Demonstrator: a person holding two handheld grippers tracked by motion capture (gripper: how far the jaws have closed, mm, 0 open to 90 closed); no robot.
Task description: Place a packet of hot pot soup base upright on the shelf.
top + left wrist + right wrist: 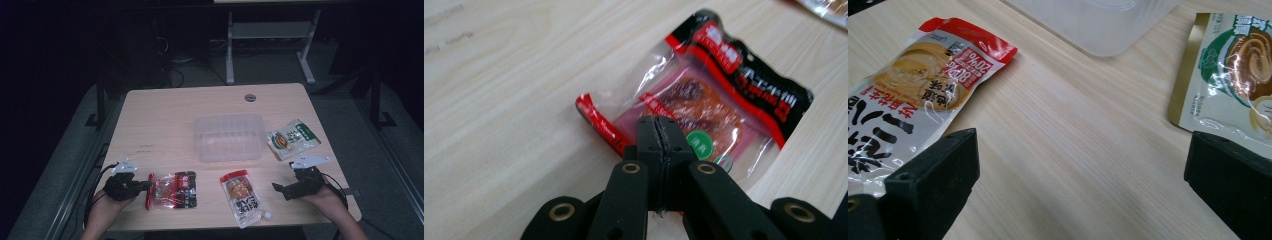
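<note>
While the left claw point(658, 131), pressed together on the edge of the red-and-black clear plastic snack packet point(172, 190), grips it at seven o'clock on the surface point(165, 110), the right claw point(278, 188) waits spread; next likely a lift toward the clear plastic tub point(229, 136) at centre.

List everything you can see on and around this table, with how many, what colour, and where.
Clear plastic tub: one, see-through, middle of the table, empty.
Red and black clear-windowed snack packet: one, near left, its red edge at the left gripper's jaws.
White and red spouted sauce pouch: one, near middle, lying flat.
Green and white sauce pouch: one, right of the tub.
Light wood table: one, pale wood, with a grey round cap near its far edge.
White desk frame: one, on the floor behind.
Left gripper: one, black, jaws shut.
Right gripper: one, black, jaws wide open, near right.
</note>
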